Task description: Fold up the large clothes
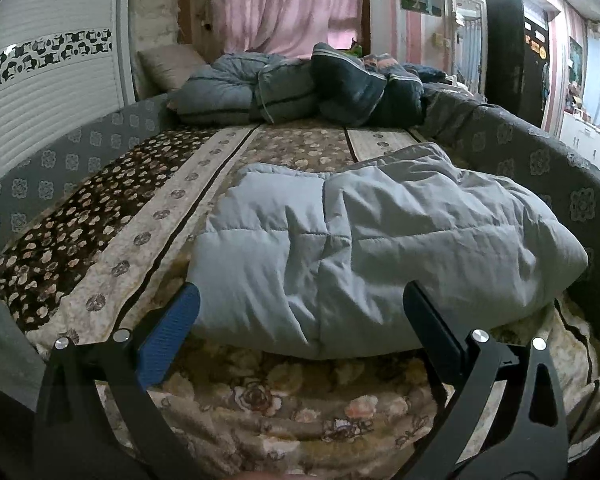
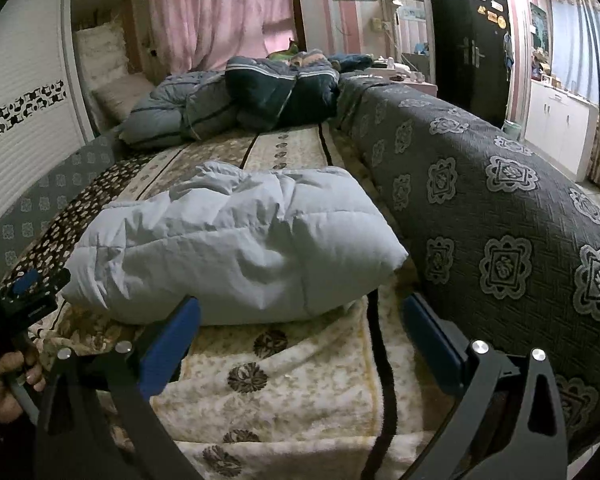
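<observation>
A pale blue quilted down garment (image 1: pixel 380 248) lies folded into a thick bundle on the flowered bed cover (image 1: pixel 112 240). My left gripper (image 1: pixel 300 300) is open, its blue pads (image 1: pixel 168 340) spread just short of the bundle's near edge, holding nothing. In the right wrist view the same bundle (image 2: pixel 236 248) sits ahead and a little left. My right gripper (image 2: pixel 300 312) is open too, at the bundle's near right corner, empty. The left gripper (image 2: pixel 32 284) and the hand (image 2: pixel 8 380) holding it show at the far left edge.
A dark patterned padded side (image 2: pixel 500 208) rises along the bed's right. Piled dark and grey quilted clothes (image 1: pixel 300 88) lie at the far end, with pillows (image 1: pixel 168 64) and pink curtains (image 1: pixel 276 4) behind. A white wardrobe (image 1: pixel 48 96) stands left. A black door (image 2: pixel 468 36) is beyond.
</observation>
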### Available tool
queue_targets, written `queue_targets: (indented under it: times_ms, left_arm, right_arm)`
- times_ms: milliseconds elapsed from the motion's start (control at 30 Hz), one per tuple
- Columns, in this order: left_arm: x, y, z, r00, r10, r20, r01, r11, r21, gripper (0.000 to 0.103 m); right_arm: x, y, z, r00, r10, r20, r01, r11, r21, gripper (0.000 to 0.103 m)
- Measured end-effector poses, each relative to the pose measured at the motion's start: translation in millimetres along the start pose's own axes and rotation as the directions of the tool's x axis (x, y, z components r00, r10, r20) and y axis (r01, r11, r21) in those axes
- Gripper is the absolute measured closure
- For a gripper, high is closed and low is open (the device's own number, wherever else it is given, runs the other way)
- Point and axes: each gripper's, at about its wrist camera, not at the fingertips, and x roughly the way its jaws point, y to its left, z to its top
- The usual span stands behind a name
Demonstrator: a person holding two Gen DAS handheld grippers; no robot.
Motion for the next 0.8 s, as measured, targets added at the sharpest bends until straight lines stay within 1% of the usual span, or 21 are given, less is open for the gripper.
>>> queue_targets:
  times_ms: [233, 433, 800]
  left_arm:
    - [3.8, 2.8, -0.3, 1.000, -0.004, -0.018, 0.003, 1.000, -0.015, 0.003]
    - [1.1, 4.5, 1.1, 1.000, 0.005, -0.004, -0.005, 1.000, -0.013, 0.003]
    - [0.4, 3.2, 0.1, 1.000, -0.009, -0.019, 0.009, 1.000, -0.015, 0.003]
  right_arm:
    - [0.3, -0.8, -0.3, 1.000, 0.000, -0.003, 0.000, 1.000, -0.001, 0.002]
    - [-0.6, -2.1, -0.2, 1.000, -0.002, -0.005, 0.002, 1.000, -0.002, 0.002]
    - [0.9, -4.4, -0.5, 1.000, -0.007, -0.007, 0.006, 1.000, -0.002, 0.002]
